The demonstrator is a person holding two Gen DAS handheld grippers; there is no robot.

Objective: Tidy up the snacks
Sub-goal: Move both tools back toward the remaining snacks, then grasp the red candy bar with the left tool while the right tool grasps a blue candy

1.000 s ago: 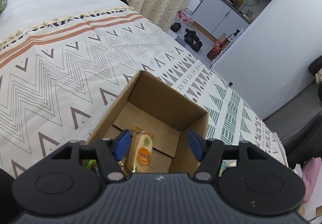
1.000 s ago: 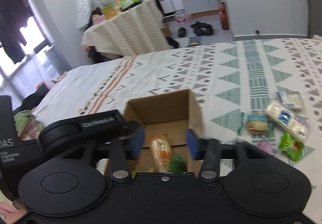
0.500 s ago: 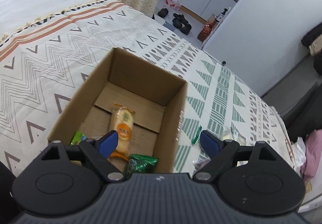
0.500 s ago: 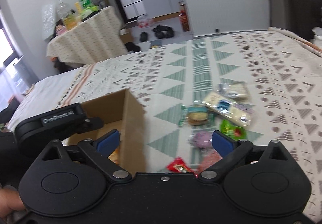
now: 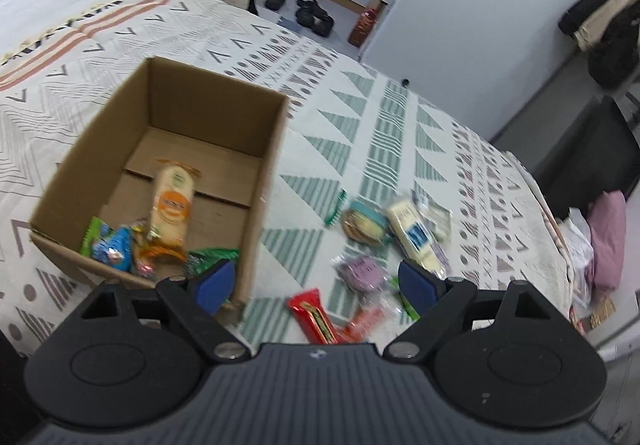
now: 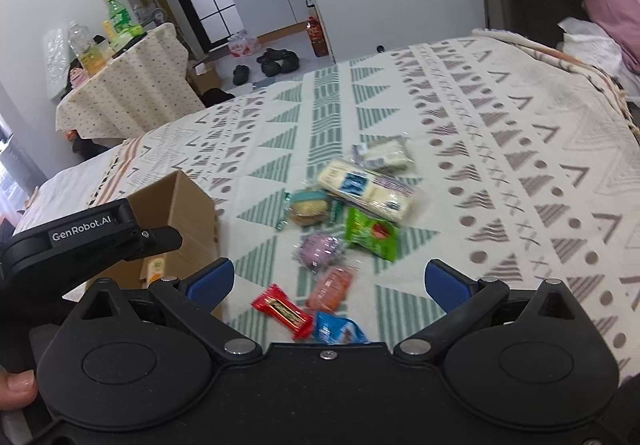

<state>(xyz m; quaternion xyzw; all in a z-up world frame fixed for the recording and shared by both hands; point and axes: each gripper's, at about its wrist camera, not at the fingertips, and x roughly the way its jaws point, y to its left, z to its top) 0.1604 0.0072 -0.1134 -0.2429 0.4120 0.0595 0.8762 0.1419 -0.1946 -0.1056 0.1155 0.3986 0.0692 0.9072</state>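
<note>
On the patterned bedspread, your left gripper and right gripper hold their jaws wide apart, empty. Loose wrapped snacks lie just beside the brown cardboard box, which contains others.

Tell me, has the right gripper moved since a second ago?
Yes. The right gripper has swung rightward, away from the cardboard box, and now hangs open over the loose snacks on the bedspread.
</note>
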